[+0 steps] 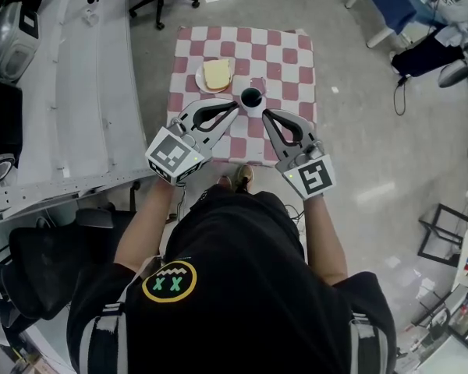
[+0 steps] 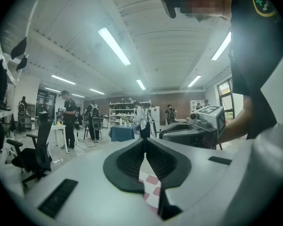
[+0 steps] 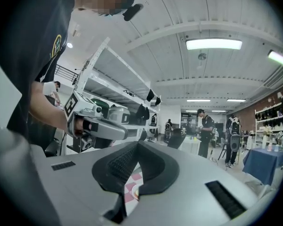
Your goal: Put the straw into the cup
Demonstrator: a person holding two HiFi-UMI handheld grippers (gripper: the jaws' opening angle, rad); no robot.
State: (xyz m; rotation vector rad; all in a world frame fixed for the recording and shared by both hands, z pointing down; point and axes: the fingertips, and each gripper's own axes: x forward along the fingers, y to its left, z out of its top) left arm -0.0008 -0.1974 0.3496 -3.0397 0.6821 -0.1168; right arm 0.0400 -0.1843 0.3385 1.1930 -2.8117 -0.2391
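Left claw (image 2: 145, 140) first: its two dark jaws are pressed tip to tip, with no gap at the front and nothing pinched between them. Below the tips, a patch of red-and-white checked cloth (image 2: 151, 188) shows through the hollow between the jaws.

Over to the right claw (image 3: 137, 143), and it's the same story. The jaws are closed right up on each other and hold nothing. Through its hollow you can see more of the checks and a pale curved edge, probably the plate, though the glimpse is too small to be sure.

Both claws point level and face each other, each one catching the other in its own camera.

From the head view, the two closed tips angle inward and hang on either side of the cup (image 1: 252, 98). The left tip is just beside its rim and the right tip is close on the other side. I can't tell from above whether either one touches it. The cup stands upright on the checked desk (image 1: 296, 53), white outside and dark inside. The straw can't be picked out at this size.

Just behind and to the left of the cup sits a white plate (image 1: 200, 80) carrying a pale yellow slab (image 1: 217, 72). Grey floor runs all around the desk.
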